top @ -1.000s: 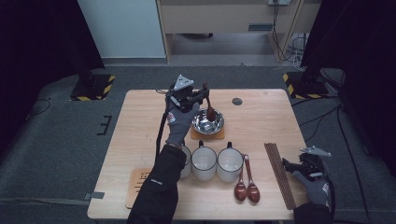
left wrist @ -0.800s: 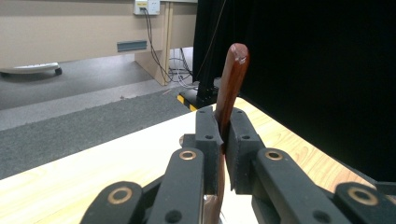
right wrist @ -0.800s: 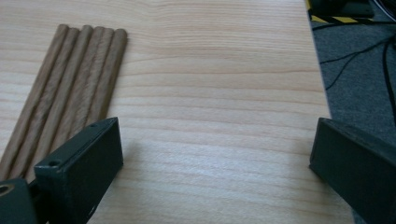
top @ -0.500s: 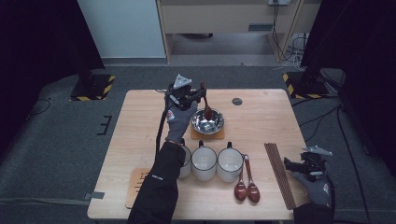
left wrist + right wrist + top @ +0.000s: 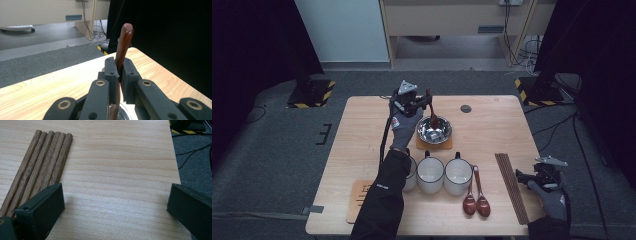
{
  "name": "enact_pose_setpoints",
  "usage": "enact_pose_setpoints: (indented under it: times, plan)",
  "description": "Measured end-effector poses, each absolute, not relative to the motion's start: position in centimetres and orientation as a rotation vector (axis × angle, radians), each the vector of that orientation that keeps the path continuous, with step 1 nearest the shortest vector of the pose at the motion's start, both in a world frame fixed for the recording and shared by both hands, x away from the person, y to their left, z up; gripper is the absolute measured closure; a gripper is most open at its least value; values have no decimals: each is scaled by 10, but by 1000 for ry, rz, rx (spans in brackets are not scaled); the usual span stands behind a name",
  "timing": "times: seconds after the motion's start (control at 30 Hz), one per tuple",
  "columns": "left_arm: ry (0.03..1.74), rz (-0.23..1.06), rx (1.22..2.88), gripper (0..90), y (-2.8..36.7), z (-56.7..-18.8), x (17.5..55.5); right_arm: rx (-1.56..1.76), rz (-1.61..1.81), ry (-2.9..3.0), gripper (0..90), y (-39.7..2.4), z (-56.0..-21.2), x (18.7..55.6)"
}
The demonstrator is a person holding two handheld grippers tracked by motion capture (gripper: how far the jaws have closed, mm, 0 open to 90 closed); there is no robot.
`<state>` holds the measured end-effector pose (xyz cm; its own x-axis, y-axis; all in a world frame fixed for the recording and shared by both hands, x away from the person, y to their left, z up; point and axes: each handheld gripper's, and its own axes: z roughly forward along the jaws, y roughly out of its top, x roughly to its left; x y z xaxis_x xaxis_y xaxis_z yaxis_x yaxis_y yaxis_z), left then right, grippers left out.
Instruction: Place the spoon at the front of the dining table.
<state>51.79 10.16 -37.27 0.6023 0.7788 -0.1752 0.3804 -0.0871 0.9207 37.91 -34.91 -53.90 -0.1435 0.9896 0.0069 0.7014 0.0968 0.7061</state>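
The left gripper point(image 5: 426, 103), matte black with a grey three-cornered plate on top, is clenched on a glossy reddish-brown wooden spoon point(image 5: 124, 43); in the left gripper view the rounded handle end rises between the two ribbed pads and its lower part drops out of sight behind the jaws. From above, the spoon stands nearly upright with its bowl end down inside a shiny round steel bowl point(image 5: 434, 129), which sits on a small square orange-brown wooden coaster point(image 5: 419, 145) in the middle of the table. Whether the spoon touches the bowl's bottom is hard to tell. The hand wears a grey glove, and the dark sleeve carries small white lettering too fine to read.

Nearer, three white ceramic mugs point(image 5: 430, 175) stand in a row, the leftmost mostly hidden by the sleeve. Right of them lie two more glossy reddish-brown spoons point(image 5: 476, 200) side by side, bowls toward the near edge. A light wooden board with dark engraved marks point(image 5: 361, 197), partly covered by the arm, lies at the near left; the marks are unreadable.

The right gripper point(image 5: 113, 205) is released, its jaws having just spread wide over bare pale wood-grain tabletop point(image 5: 120, 157) near the right edge. Just left of it lies a tight bundle of dark brown, straight-grained wooden chopsticks point(image 5: 42, 167), their near ends hidden behind one jaw. A small dark round disc point(image 5: 466, 108) sits at the far side.
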Motion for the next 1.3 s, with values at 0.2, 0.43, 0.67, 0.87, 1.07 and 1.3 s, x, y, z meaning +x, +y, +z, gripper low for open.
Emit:
enact_pose_setpoints:
  times: [0.2,0.43,0.67,0.87,1.07,1.3]
  plan:
    - [975,436,1696,837,102,-378,523,1651,793,1904,9,-349,-539,379]
    - [983,440,1704,837,102,-385,526,1649,793,1903,9,-349,-539,379]
    - [1007,442,1717,837,108,-396,530,1651,793,1903,9,-349,-539,379]
    - [1024,450,1730,836,114,-403,533,1649,792,1903,9,-349,-539,379]
    - [1029,450,1751,836,117,-409,534,1649,792,1903,9,-349,-539,379]
    - [1039,457,1771,836,119,-413,535,1651,792,1902,10,-349,-539,379]
